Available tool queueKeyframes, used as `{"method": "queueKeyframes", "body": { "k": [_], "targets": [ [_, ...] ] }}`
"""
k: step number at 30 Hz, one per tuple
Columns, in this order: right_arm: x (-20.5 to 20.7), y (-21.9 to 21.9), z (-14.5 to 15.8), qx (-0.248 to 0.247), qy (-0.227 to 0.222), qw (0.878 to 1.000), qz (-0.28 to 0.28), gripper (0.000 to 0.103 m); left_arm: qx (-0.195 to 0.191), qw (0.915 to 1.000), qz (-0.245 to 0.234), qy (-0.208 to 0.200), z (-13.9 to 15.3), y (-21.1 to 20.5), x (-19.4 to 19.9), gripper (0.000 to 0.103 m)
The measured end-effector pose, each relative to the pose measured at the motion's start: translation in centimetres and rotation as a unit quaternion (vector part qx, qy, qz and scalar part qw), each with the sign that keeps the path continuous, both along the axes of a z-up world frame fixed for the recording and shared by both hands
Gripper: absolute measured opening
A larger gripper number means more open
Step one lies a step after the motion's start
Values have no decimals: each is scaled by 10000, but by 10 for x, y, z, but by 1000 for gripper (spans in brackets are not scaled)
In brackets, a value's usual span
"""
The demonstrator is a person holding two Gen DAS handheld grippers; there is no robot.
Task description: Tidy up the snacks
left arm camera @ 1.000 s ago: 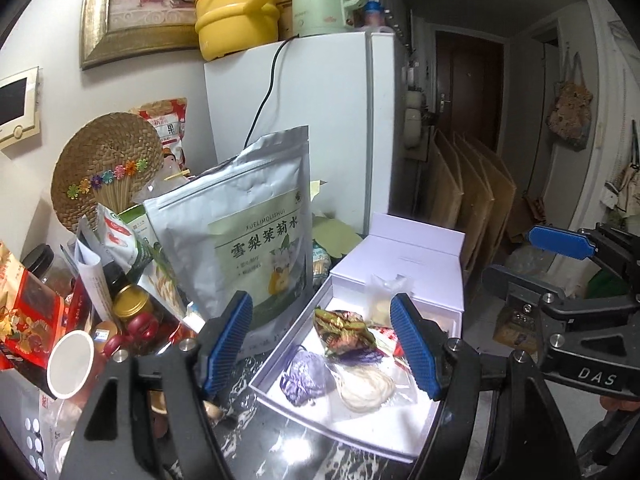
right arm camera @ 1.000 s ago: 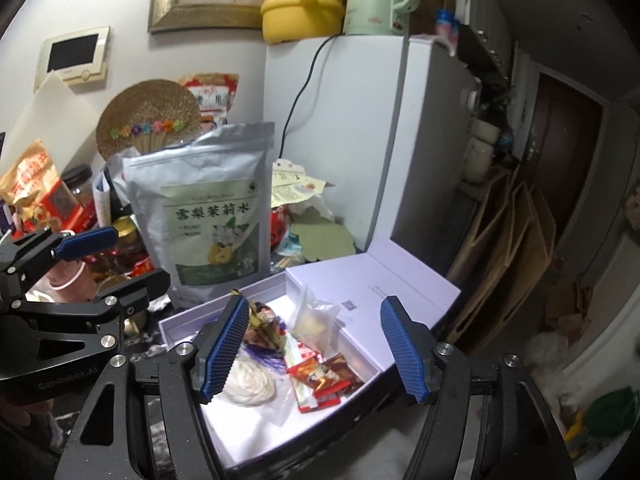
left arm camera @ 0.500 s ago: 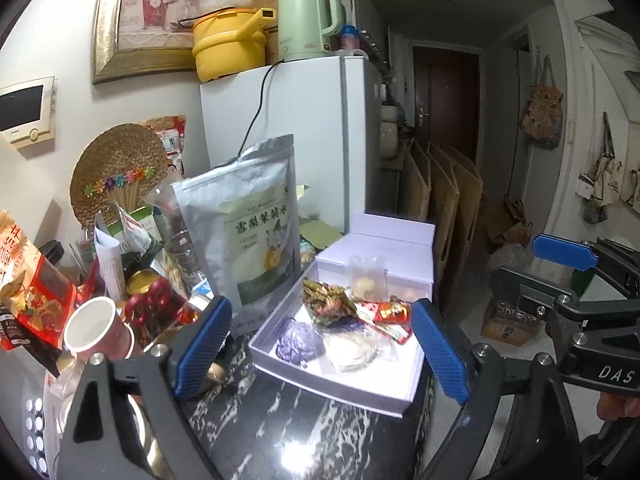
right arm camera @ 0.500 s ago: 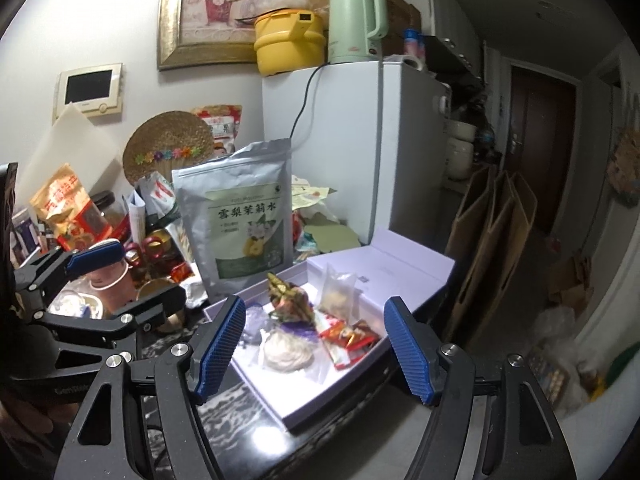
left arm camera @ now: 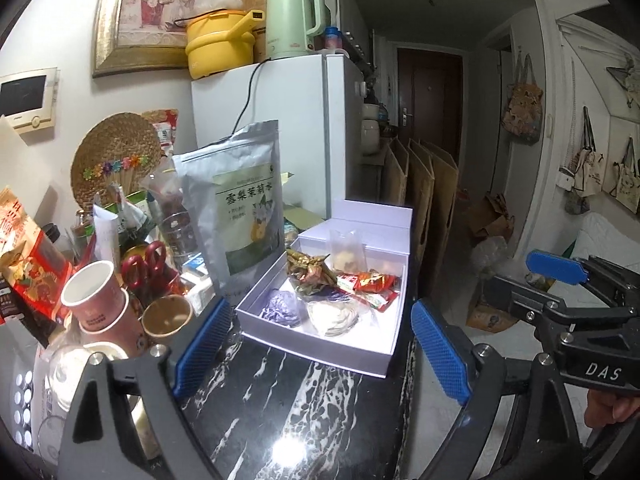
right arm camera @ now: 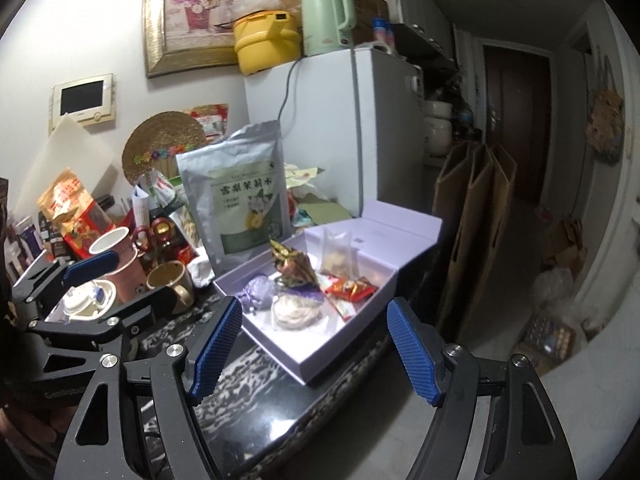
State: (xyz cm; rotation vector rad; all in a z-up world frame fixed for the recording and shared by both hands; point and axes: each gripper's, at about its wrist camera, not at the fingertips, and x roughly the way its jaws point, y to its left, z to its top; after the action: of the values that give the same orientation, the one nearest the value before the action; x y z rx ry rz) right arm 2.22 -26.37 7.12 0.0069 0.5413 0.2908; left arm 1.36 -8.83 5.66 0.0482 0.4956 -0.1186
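Both tools backed off snack box (left arm camera: pixel 320 354), empty.

Both cameras now sit farther back from the white box (left arm camera: pixel 320 350), which looks smaller and lies at frame centre instead of filling the space between the pads. More marbled tabletop (left arm camera: pixel 280 408) shows in the lower middle of each frame. The left gripper (left arm camera: pixel 320 354) stands much wider than a second ago, nothing between its pads. The right gripper (right arm camera: pixel 314 354) is opening, its jaws empty. Paper cups (left arm camera: pixel 94 298) now show at left.
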Motion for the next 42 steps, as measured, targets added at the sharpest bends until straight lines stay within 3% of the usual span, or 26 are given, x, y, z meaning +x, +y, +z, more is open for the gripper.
{"method": "queueKeyframes", "body": {
  "k": [12, 24, 42],
  "targets": [
    [-1, 6, -31, -99, 216, 9997, -81, 76, -195, 9995, -11, 250, -26, 13, 6, 93],
    [-2, 22, -39, -270, 181, 9995, -29, 76, -266, 9987, -16, 429, -36, 23, 15, 93],
    [-8, 28, -37, -333, 159, 9993, 85, 76, -332, 9987, -57, 386, -33, 24, 12, 93]
  ]
}}
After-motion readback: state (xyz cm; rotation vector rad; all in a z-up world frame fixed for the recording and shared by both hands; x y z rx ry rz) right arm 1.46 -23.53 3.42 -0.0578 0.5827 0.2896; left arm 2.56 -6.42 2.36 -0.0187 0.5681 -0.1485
